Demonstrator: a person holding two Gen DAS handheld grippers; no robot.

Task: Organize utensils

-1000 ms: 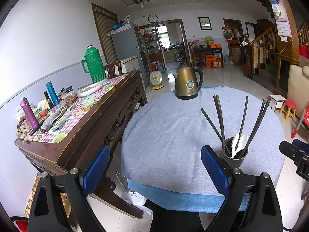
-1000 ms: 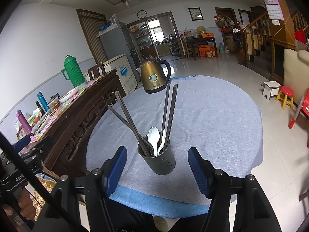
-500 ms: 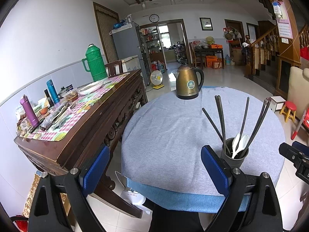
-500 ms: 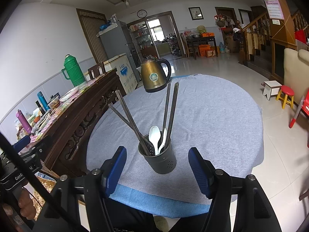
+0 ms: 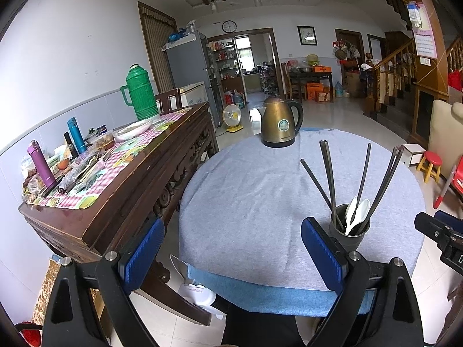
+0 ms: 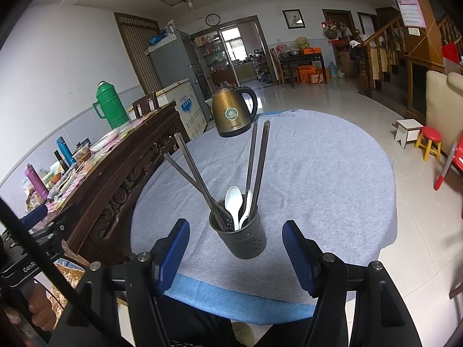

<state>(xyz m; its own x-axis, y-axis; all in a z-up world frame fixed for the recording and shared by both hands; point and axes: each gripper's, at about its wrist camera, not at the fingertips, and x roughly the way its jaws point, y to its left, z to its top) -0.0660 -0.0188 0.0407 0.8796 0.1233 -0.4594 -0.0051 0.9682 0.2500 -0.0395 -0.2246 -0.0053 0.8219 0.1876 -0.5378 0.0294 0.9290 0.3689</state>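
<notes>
Tabletop (image 6: 303, 173), utensil holder (image 6: 246, 240) and chopsticks (image 6: 260, 159) remain unchanged.

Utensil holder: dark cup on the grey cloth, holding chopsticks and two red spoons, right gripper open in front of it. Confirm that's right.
Not quite: the spoons are white, not red, as the right wrist view shows. The rest holds: the dark utensil holder stands on the grey cloth, chopsticks sticking out, with the right gripper open in front of it.

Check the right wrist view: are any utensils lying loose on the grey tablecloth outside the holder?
No: the chopsticks and white spoons all stand in the dark holder, and the grey tablecloth otherwise carries only the kettle.
</notes>
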